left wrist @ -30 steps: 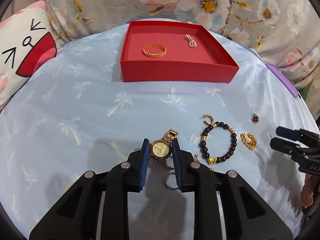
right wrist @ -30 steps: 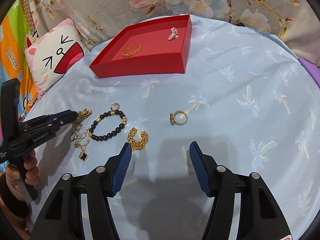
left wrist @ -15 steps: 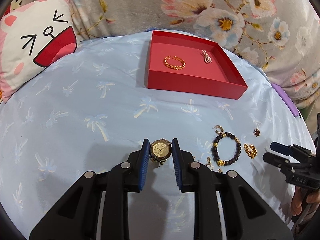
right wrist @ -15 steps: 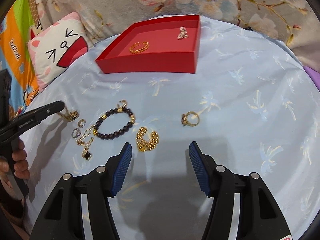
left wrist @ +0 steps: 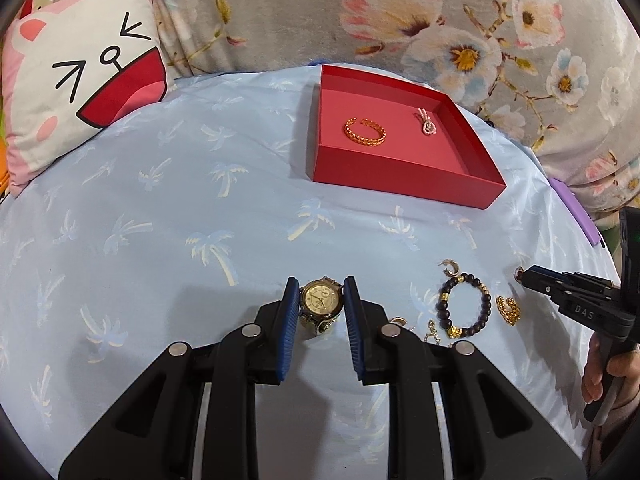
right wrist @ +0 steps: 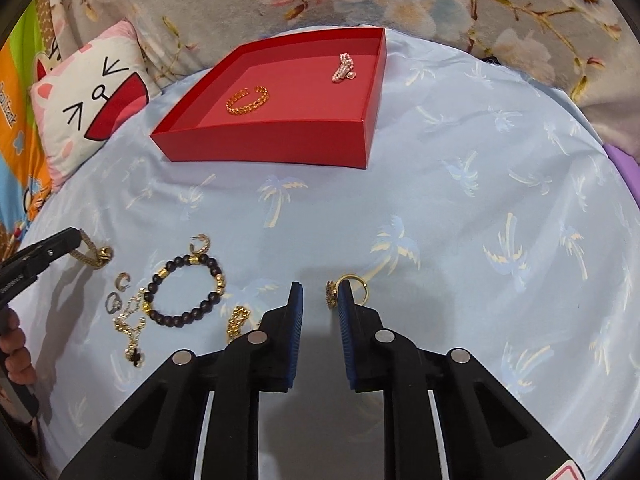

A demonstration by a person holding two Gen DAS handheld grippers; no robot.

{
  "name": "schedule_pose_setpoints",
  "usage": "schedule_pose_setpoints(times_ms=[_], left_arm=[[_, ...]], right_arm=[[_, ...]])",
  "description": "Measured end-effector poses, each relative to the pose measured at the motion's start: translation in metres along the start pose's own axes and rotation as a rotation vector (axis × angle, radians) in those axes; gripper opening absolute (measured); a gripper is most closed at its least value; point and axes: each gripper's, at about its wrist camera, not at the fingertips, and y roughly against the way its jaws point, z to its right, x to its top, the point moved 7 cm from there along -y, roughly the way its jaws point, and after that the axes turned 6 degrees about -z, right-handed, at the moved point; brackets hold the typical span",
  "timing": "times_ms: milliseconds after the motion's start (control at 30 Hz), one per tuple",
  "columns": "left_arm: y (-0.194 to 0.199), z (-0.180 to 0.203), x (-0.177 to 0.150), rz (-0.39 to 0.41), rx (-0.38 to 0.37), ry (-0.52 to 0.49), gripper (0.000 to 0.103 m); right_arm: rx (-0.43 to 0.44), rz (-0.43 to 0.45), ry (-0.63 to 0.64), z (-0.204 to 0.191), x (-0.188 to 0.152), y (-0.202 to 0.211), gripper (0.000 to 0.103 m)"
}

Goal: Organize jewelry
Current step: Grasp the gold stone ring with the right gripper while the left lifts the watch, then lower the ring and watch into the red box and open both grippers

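The left gripper clamps a gold watch by its stiff case above the bedspread's near edge, limp band dangling; the right gripper, part-open, straddles a small, slippery ring.

A home bedroom: palm-print blue sheet, cartoon cat pillow, and floral blanket behind.

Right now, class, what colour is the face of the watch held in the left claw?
Gold: the watch has a gold dial, clearest in the left wrist view.
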Motion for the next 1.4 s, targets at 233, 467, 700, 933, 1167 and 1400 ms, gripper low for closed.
schedule_pose_setpoints(times_ms=[233,467,700,933,1167,1400], left_arm=[[-0.003,0.001,-0.002,-0.01,-0.006,-0.002,0.022],[-0.001,0.007,0.005,-0.018,-0.028,-0.017,0.022],[0.021,0.03,0.056,0.032,-0.063,-0.107,0.022],[0.024,0.064,0.148,0.126,-0.039,-0.175,0.022],[-0.004,0.091,0.231,0.159,-0.057,-0.178,0.022],[-0.074,0.1,0.271,0.085,-0.046,-0.164,0.022]], right_arm=[[-0.029,-0.005,0.014,0.003,-0.001,-0.008,0.006],[0.022,0.007,-0.01,0.004,0.006,0.004,0.005],[0.086,0.062,0.001,0.002,0.052,0.041,0.005],[0.138,0.102,0.01,-0.003,0.136,0.052,0.005],[0.14,0.04,0.004,-0.011,0.185,0.011,0.005],[0.118,-0.063,-0.019,-0.005,0.198,-0.049,0.005]])
